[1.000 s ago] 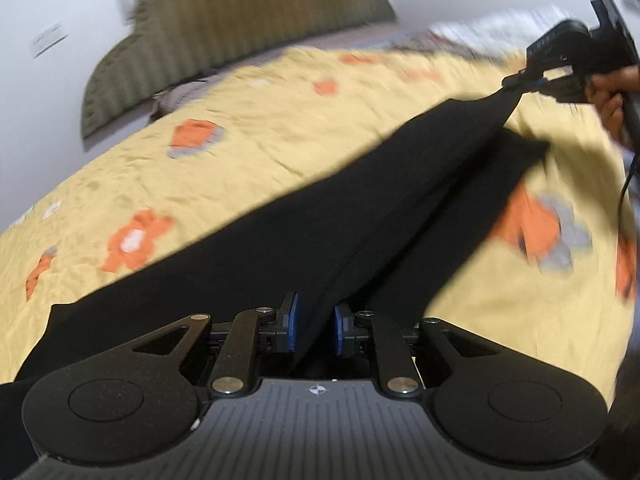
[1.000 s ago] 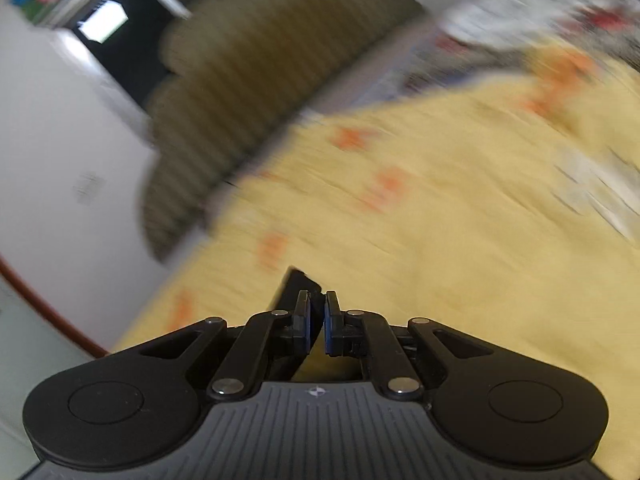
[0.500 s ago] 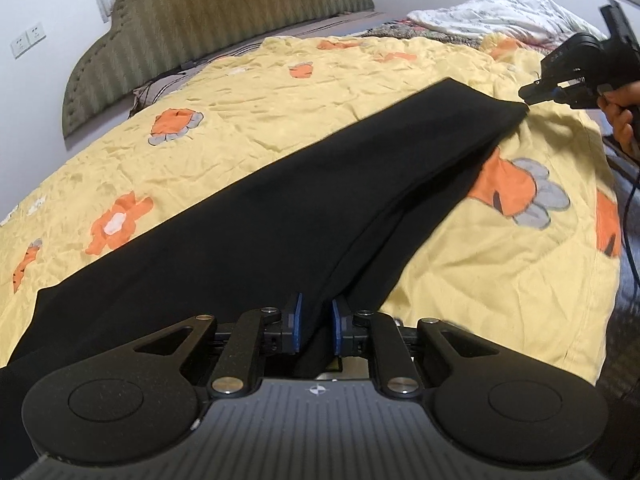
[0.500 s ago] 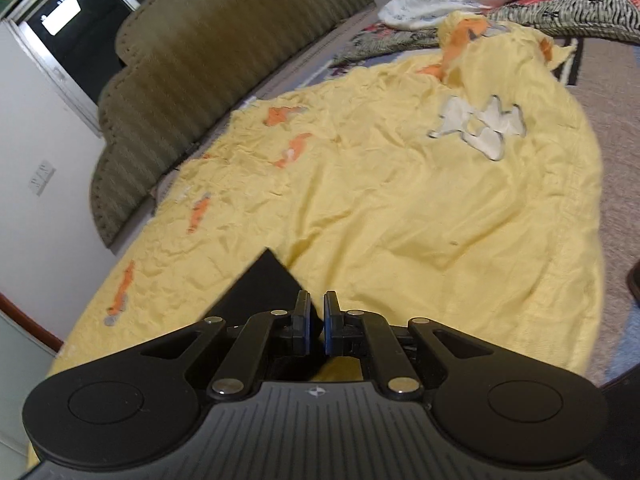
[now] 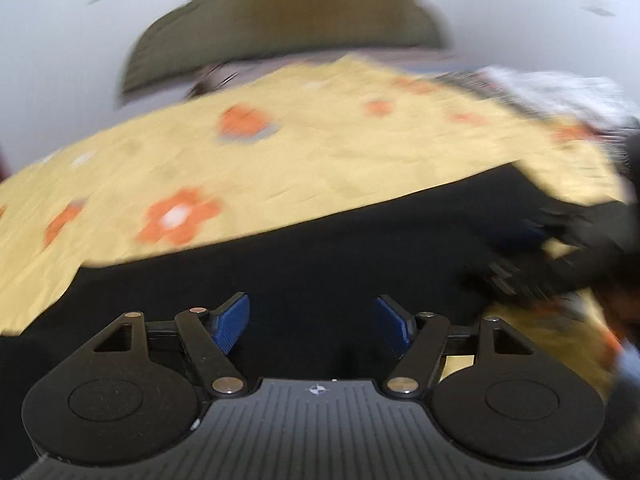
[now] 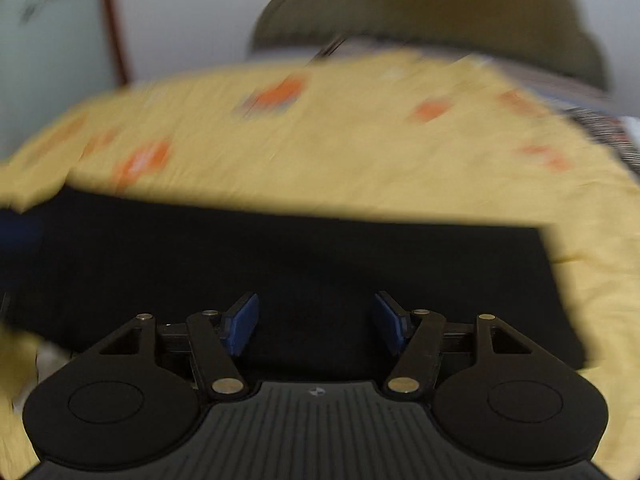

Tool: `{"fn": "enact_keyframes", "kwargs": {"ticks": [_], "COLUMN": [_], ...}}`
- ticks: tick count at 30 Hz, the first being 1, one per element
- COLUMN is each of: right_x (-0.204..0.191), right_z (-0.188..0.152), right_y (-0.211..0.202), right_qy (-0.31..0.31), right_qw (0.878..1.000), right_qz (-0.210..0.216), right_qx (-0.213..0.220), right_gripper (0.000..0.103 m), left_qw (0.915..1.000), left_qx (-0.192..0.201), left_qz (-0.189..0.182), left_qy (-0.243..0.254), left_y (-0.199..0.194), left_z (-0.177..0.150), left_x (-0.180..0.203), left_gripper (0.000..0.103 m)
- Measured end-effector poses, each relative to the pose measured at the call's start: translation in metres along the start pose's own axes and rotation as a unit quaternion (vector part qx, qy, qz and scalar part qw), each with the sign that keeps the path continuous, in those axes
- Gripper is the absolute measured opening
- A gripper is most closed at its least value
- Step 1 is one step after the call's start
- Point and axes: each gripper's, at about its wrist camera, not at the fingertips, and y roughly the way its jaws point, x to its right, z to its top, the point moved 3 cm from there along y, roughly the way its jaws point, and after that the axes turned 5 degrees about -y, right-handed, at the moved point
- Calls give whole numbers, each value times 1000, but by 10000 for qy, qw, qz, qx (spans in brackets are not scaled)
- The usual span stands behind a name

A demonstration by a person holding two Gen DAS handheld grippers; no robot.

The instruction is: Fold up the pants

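Observation:
The black pants lie flat in a long band across the yellow flowered bedspread. They also show in the right wrist view, with a straight end at the right. My left gripper is open and empty just above the pants. My right gripper is open and empty over the pants too. It shows blurred at the right edge of the left wrist view. Both views are motion-blurred.
An olive padded headboard stands at the far end of the bed against a white wall. A white rumpled blanket lies at the back right. The bedspread drops off at the right edge.
Both grippers have opened and let go of the pants. The pants now lie flat on the bedspread. Both cameras have swung and dropped closer to the cloth.

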Motion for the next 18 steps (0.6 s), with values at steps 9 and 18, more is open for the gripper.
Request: {"fn": "enact_keyframes", "kwargs": {"ticks": [9, 18], "right_x": [4, -23], "right_z": [-2, 22], "right_y": [-33, -23], "right_qy": [89, -337], "right_qw": [9986, 9974], "right_qz": [-188, 284], "right_qx": [481, 568], "right_gripper": [83, 99], "left_qw": [9940, 9949], "left_qx": [-206, -64], "left_qz": [10, 936], "left_qy": [1075, 382], "left_y": [25, -12], "left_z": [-25, -30], "left_x": [44, -40], "left_gripper": [72, 74]}}
